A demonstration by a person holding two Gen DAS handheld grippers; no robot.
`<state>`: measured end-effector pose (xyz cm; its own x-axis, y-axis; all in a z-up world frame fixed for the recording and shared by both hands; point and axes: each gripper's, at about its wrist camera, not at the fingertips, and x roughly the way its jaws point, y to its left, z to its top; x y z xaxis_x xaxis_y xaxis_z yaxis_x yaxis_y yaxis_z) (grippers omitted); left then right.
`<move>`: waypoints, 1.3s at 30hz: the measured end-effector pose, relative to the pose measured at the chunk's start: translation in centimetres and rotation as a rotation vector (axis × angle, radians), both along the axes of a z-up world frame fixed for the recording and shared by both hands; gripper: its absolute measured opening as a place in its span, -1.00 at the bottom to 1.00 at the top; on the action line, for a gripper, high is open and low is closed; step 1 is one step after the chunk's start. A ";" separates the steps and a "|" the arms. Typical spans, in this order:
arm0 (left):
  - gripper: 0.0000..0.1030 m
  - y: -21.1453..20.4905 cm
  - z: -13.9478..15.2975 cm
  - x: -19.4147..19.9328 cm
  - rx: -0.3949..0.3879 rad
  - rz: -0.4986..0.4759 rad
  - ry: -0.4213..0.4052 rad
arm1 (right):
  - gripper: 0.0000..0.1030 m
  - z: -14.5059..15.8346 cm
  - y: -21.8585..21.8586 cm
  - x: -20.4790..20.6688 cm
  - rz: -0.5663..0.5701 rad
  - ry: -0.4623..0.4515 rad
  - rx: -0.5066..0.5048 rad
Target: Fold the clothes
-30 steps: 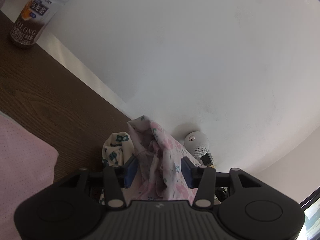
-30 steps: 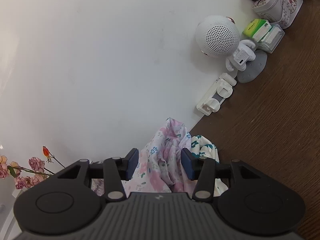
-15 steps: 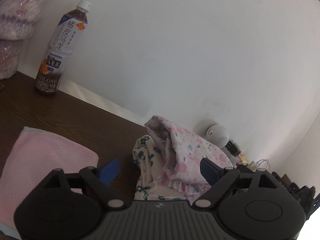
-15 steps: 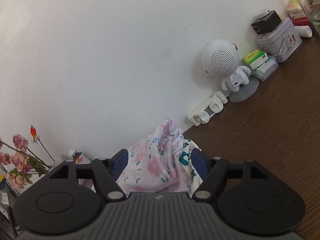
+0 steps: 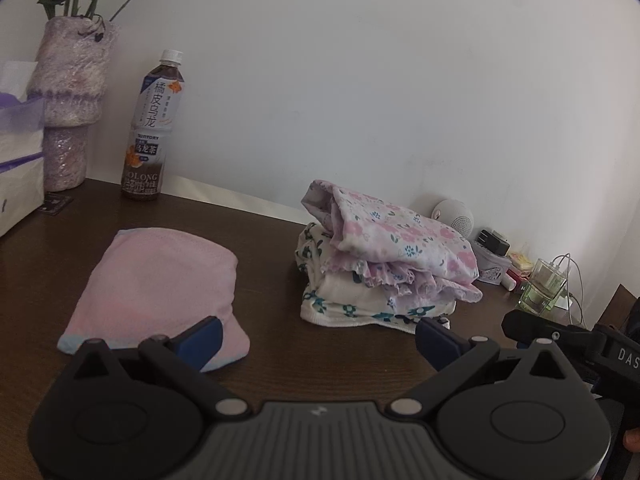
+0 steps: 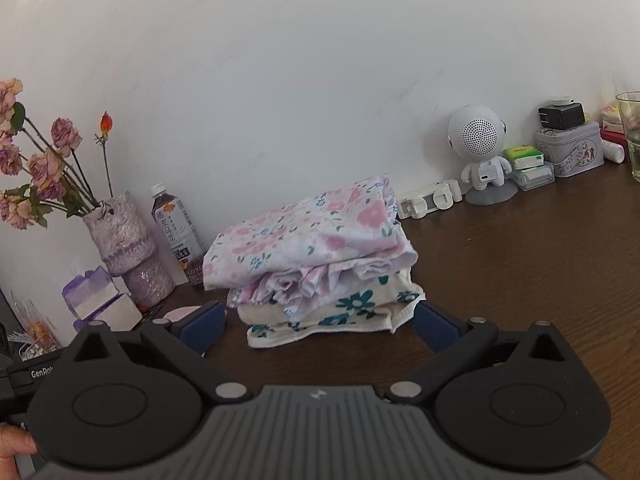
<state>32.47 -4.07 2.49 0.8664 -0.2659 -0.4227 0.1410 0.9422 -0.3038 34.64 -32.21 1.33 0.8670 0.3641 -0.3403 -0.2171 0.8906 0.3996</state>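
Pink floral garment lies folded on top of a cream garment with teal flowers, the two making a small stack on the brown surface, near the wall. Top piece is a loose fold: ruffled lilac hem bunches out at the front edge, one corner sticks up at the back. Cream piece below looks flatter, its ribbed hem showing along the bottom. Stack leans a bit, not squared up.

Pink mesh cloth lies folded flat to the left of the stack, well apart from it.

Left tool has its fingers spread wide, holding nothing, clear of the stack. Right tool is likewise spread and empty, fingertips either side of the stack's front, not touching as far as I can tell.

Judgement: folding looks mostly done, all three items visible are folded; maybe tidying the ruffled edge is left. No unfolded clothes in view.

Background: tea bottle, vase, round white speaker figure.
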 end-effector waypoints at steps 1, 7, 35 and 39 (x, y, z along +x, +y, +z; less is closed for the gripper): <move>1.00 0.0 0.0 -0.8 0.008 0.004 -0.006 | 0.99 0.1 0.2 -0.8 0.002 -0.002 -0.013; 1.00 0.2 0.5 -6.3 0.040 0.006 -0.013 | 0.99 0.6 1.6 -6.0 0.007 -0.019 -0.099; 1.00 0.1 -0.4 -32.0 0.263 0.034 -0.128 | 0.99 0.5 5.7 -30.2 0.001 -0.016 -0.227; 1.00 -0.2 -1.3 -33.5 0.273 0.069 -0.118 | 0.99 -0.3 6.7 -31.9 0.004 -0.006 -0.246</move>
<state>-0.99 -4.26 1.23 0.9258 -0.0948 -0.3660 0.0926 0.9954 -0.0237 2.73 -25.48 1.00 0.8679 0.2747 -0.4139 -0.2229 0.9599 0.1699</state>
